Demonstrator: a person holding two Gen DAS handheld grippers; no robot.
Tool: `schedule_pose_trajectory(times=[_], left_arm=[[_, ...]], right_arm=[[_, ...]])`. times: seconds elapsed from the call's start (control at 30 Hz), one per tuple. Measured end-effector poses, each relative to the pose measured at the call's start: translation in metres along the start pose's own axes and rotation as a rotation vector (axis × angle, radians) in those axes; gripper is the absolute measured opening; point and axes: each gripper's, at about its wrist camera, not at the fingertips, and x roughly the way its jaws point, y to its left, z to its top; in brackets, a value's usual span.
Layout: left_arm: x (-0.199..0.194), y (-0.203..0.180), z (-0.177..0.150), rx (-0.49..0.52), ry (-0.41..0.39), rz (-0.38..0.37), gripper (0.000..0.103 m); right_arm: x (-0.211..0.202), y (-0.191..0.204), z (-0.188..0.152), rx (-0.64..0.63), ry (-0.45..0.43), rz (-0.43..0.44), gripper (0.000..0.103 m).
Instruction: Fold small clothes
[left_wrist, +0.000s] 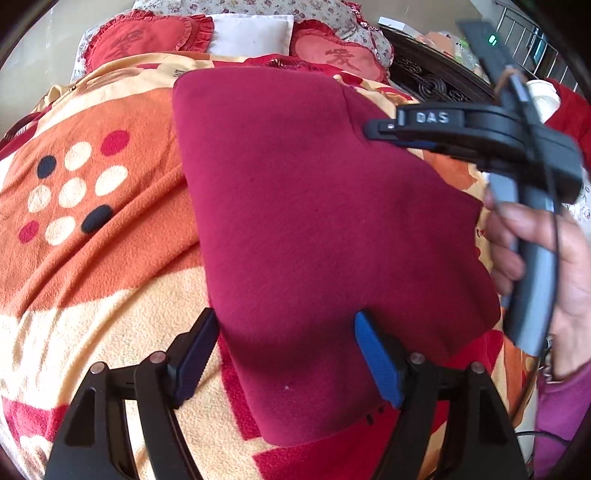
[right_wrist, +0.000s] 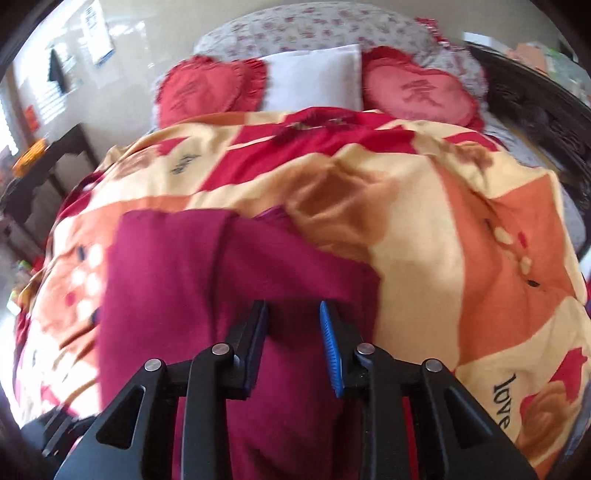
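A dark red fleece garment (left_wrist: 314, 229) lies flat on the patterned blanket (left_wrist: 103, 258). My left gripper (left_wrist: 286, 332) hangs over the garment's near edge, jaws wide open; one black finger stands just off its left side and the blue pad (left_wrist: 373, 354) is over the cloth. My right gripper (left_wrist: 373, 131), held in a hand (left_wrist: 546, 258), points at the garment's far right edge. In the right wrist view, which is blurred, the right gripper (right_wrist: 293, 325) shows a narrow gap. The garment (right_wrist: 177, 288) is seen beyond that gap, with nothing pinched.
Two red heart cushions (right_wrist: 210, 86) and a white pillow (right_wrist: 314, 77) lie at the head of the bed. A dark carved bed frame (left_wrist: 432, 79) runs along the right. A dark side table (right_wrist: 44, 162) stands at the left.
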Motion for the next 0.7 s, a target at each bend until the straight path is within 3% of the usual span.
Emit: schedule_pose_trajectory(times=[0.07, 0.17, 0.37, 0.57, 0.7], left_arm=[[0.002, -0.001, 0.0, -0.002, 0.001, 0.004, 0.079], [0.002, -0.004, 0.002, 0.006, 0.004, 0.016, 0.08], [0.001, -0.003, 0.001, 0.001, 0.002, 0.024, 0.08], [0.0, -0.004, -0.002, 0.007, -0.005, 0.038, 0.08], [-0.001, -0.005, -0.003, 0.007, -0.006, 0.042, 0.08]], right_arm=[[0.011, -0.011, -0.001, 0.066, 0.005, 0.039, 0.01], [0.009, -0.009, -0.001, 0.045, 0.003, 0.031, 0.01], [-0.031, 0.001, -0.006, 0.016, 0.013, 0.053, 0.011], [-0.054, 0.012, -0.038, -0.068, 0.042, 0.04, 0.012], [-0.058, -0.003, -0.056, -0.012, 0.054, 0.036, 0.021]])
